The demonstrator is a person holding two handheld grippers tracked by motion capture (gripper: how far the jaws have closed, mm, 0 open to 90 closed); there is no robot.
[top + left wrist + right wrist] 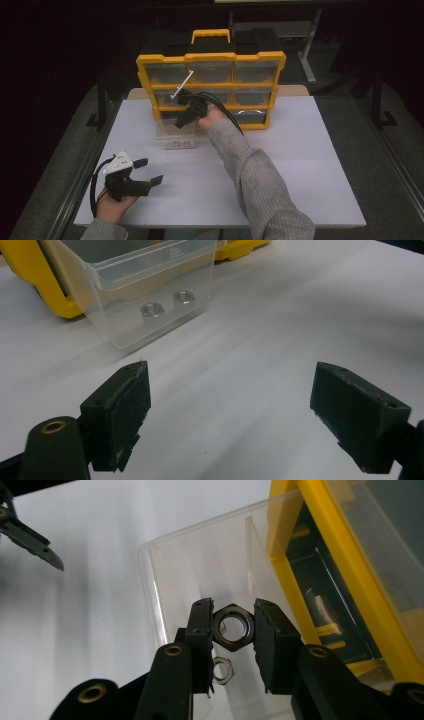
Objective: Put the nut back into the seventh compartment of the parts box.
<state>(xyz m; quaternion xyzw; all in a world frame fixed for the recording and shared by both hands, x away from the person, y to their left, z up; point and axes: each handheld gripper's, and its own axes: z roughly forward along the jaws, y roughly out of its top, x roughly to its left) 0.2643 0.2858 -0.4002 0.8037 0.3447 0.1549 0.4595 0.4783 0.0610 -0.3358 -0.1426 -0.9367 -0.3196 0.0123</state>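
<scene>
My right tool [231, 630] is clenched on a steel hex nut [231, 625], one jaw on each of two opposite flats, the bore of the nut facing the camera. The nut is held above the clear plastic drawer [200, 570], which stands pulled out on the white desk [280, 165] just in front of the yellow organizer cabinet [211, 60]. In the right tool's view a second, smaller-looking nut [223, 670] lies on the drawer floor below the held one. From the left tool's view I count two loose nuts [165, 303] on the drawer bottom, side by side near its front wall; whether the held nut is above or beside them I cannot tell from that angle. In the high view my right hand [210, 115] reaches forward over the drawer, close against the cabinet's lower row, and a thin white rod on the tool slants up across the middle row of drawers. The cabinet's bottom left bay, seen past the drawer in the right tool's view, is open and dark. My left tool [150, 172] is released, jaws spread wide with nothing between them, held low over the near left part of the desk and well apart from the drawer. It points toward the drawer, and its black cable [93, 187] loops off the desk's left edge.
</scene>
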